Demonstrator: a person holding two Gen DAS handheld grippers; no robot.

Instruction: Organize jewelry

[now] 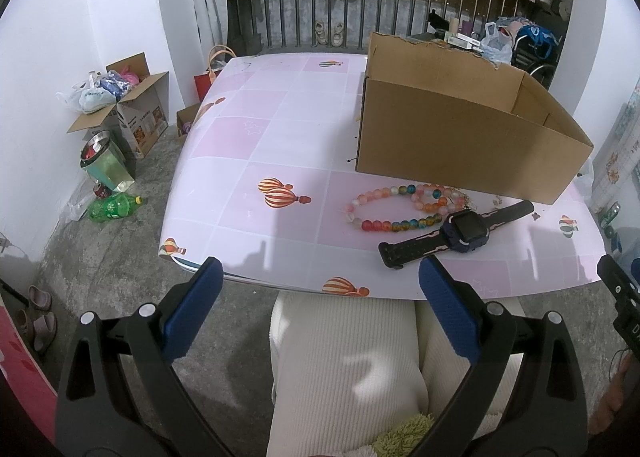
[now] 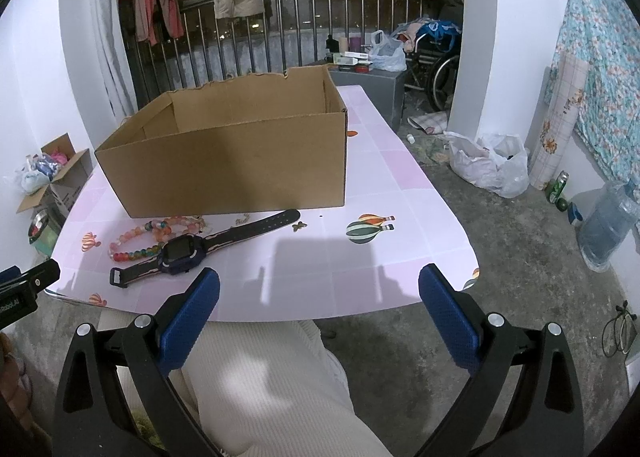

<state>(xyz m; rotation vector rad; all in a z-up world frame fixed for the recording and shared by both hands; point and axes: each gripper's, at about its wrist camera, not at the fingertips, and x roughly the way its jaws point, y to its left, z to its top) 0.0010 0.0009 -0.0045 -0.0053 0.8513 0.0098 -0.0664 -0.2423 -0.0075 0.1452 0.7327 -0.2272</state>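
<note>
so we hover at the very start, nothing lifted yet; our left gripper (image 1: 320, 289) hangs just off the near edge of the tabletop (image 1: 280, 129) with its jaws spread wide and nothing between them; our right gripper (image 2: 319, 291) sits the same way, jaws released, over the near edge further toward the right corner; both are above our lap rather than above the jewelry.

the things to sort lie together near the near edge, just in front of the cardboard box (image 1: 460, 129); the beaded bracelet (image 1: 394, 205) lies flat in a loose loop, a second strand of pale beads (image 1: 434, 193) beside it against the box's front wall; the dark watch (image 1: 460, 233) lies stretched out with its strap flat, touching the bracelet's near side; a thin gold chain (image 2: 244, 219) and a small butterfly charm (image 2: 298, 225) lie by the box's front wall, too small to read well.

we judge the box, open at the top, to be the destination; whether it holds anything we cannot tell; the next move, we think, calls for reaching forward and down over the watch, the nearest piece, and closing across its case; the flat strap may drag the beads along, so we lift slowly.
</note>
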